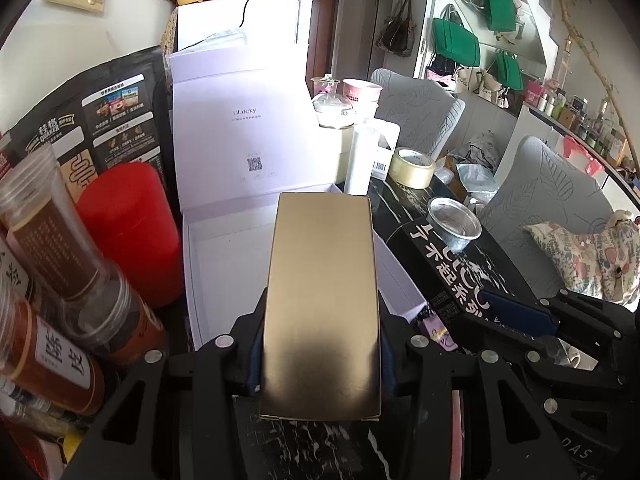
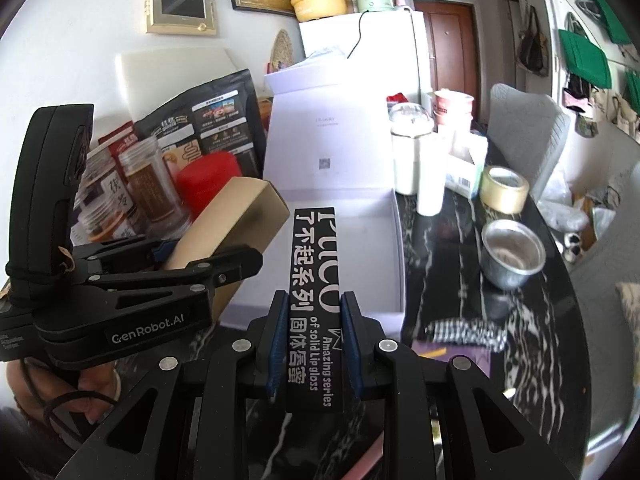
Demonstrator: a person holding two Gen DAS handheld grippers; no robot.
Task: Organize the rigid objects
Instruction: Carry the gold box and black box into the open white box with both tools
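Observation:
My left gripper [image 1: 320, 344] is shut on a long gold box [image 1: 322, 300] and holds it over the open white gift box [image 1: 224, 256], whose lid stands upright behind. In the right wrist view the gold box [image 2: 236, 220] tilts up at the left in the left gripper [image 2: 208, 258], beside the white box [image 2: 372, 248]. My right gripper [image 2: 314, 340] is shut on a narrow black lip-gloss box [image 2: 314, 280] with white lettering, held over the white box's front edge. The black box [image 1: 452, 264] and the right gripper [image 1: 516, 312] also show at the right of the left wrist view.
On the black marble table [image 2: 520, 340]: a red canister [image 1: 128, 236], spice jars [image 1: 76, 256], a black Quaker bag [image 1: 92, 116], a metal cup [image 2: 512, 256], a tape roll [image 2: 504, 188], white containers [image 2: 408, 148], a checkered item [image 2: 464, 330]. Grey chairs [image 1: 552, 200] stand at the right.

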